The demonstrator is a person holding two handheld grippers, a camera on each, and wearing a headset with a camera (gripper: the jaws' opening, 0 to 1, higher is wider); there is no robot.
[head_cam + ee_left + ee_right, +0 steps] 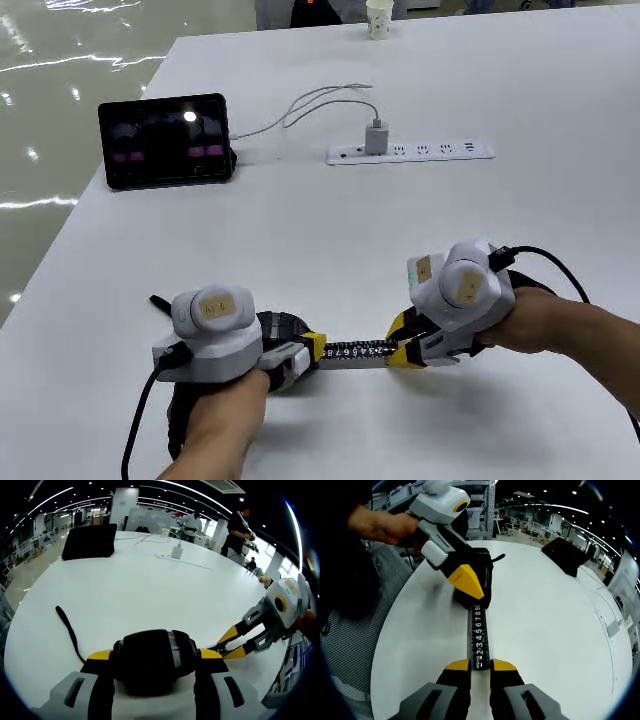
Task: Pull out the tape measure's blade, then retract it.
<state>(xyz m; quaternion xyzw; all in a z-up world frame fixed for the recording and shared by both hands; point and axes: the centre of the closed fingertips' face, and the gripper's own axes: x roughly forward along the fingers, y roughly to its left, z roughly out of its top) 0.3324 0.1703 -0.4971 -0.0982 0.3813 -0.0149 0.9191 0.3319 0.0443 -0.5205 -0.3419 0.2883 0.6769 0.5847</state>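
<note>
The black tape measure case (283,332) lies on the white table (330,240), and my left gripper (305,350) is shut on it; in the left gripper view the case (152,662) sits between the yellow-tipped jaws of the left gripper (155,655). A short length of black blade (357,351) with white numerals runs right from the case. My right gripper (402,352) is shut on the blade's end. In the right gripper view the blade (478,632) leads from the right gripper (480,666) up to the case (481,575). The case's black wrist strap (67,630) trails on the table.
A dark tablet (165,140) stands at the back left near the table's left edge. A white power strip (410,152) with a plugged-in charger and cable lies mid-table. A paper cup (379,18) sits at the far edge. People stand in the background (192,525).
</note>
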